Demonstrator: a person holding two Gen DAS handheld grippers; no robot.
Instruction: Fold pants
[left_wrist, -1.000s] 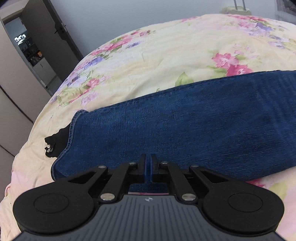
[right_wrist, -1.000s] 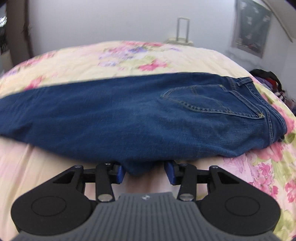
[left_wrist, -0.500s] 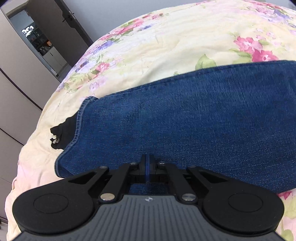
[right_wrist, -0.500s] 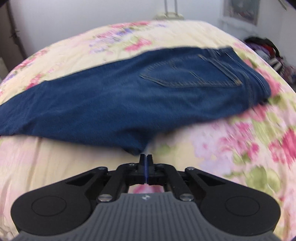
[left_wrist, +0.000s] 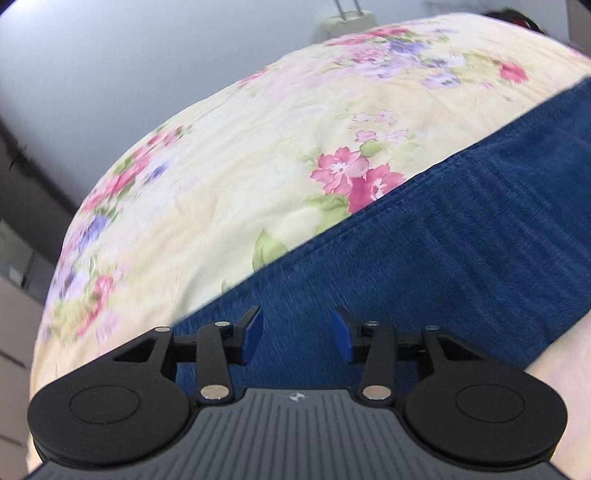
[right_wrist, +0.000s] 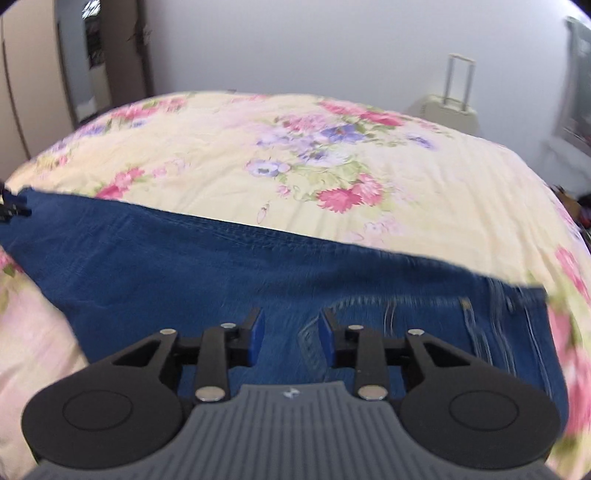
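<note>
Left wrist view: your left gripper (left_wrist: 297, 334) jaws, pinched together half a second ago, are opening over the dark blue denim pants (left_wrist: 461, 251), nothing clamped. Right gripper (right_wrist: 290, 334) likewise opening, empty. Lengthwise fold looks released; crosswise fold next, probably.

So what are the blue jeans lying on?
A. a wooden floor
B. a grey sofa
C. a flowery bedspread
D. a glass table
C: the jeans lie flat on a cream bedspread printed with pink and purple flowers, which shows on both sides of the denim.
</note>
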